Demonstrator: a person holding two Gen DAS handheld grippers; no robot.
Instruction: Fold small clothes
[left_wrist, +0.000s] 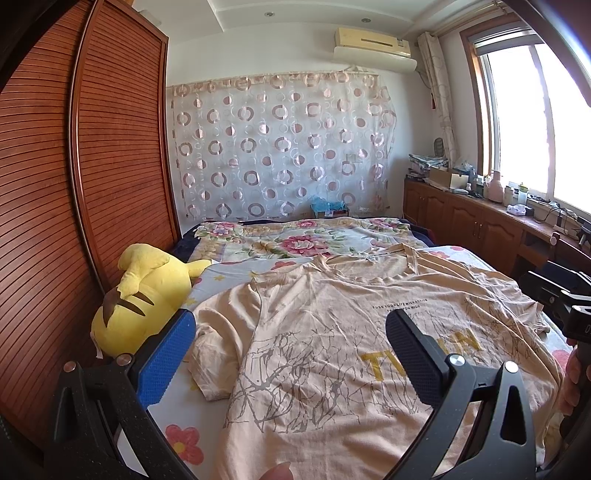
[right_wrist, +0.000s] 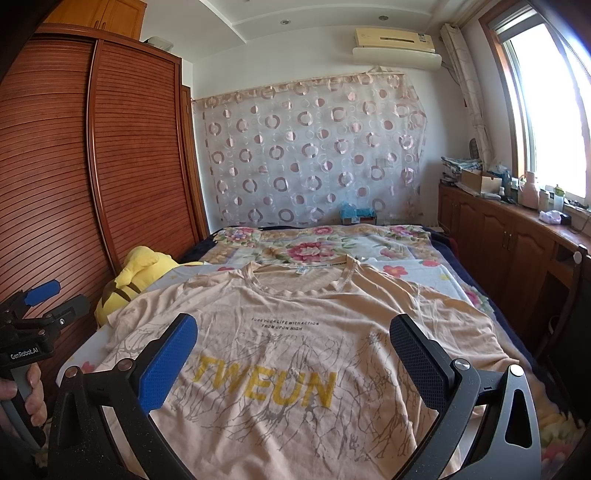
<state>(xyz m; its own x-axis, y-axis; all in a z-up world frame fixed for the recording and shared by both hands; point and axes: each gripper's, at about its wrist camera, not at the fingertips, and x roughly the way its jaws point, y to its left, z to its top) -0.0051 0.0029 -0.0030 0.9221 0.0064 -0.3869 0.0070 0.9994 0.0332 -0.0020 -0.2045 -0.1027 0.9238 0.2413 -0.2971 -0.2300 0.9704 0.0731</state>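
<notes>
A: Closest to us in the left wrist view, a fingertip (left_wrist: 277, 470) pokes in at the bottom edge, w/ the left gripper (left_wrist: 291, 354) just past it. Its fingers (left_wrist: 166, 362) are spread wide, nothing between them.

B: Same on our right side. The right gripper (right_wrist: 295, 363) hangs over the shirt, fingers (right_wrist: 168, 363) wide apart, gripping nothing.

A: And the shirt?

B: We see a beige T-shirt (right_wrist: 295, 332) laid face up on the bed (right_wrist: 443, 275), neck toward the far wall, yellow "TWEUN" across the chest. It's spread out, a bit wrinkled.

A: So progress, as we judge it: no fold made yet. Both sleeves and the hem remain to be turned in. The left sleeve (left_wrist: 218, 332) looks bunched under itself, but that reads as rumpling, not folding.

B: Hard to see: the hem is cut off below both views, behind the gripper bodies. The right sleeve's edge blends into the floral bedding, so we can't trace it.

A: Also a yellow plush toy (left_wrist: 147, 306) sits just beside the left sleeve, against the wardrobe (left_wrist: 55, 221). Touching the shirt or not, we can't tell. Whether other clothes wait nearby isn't shown.
</notes>
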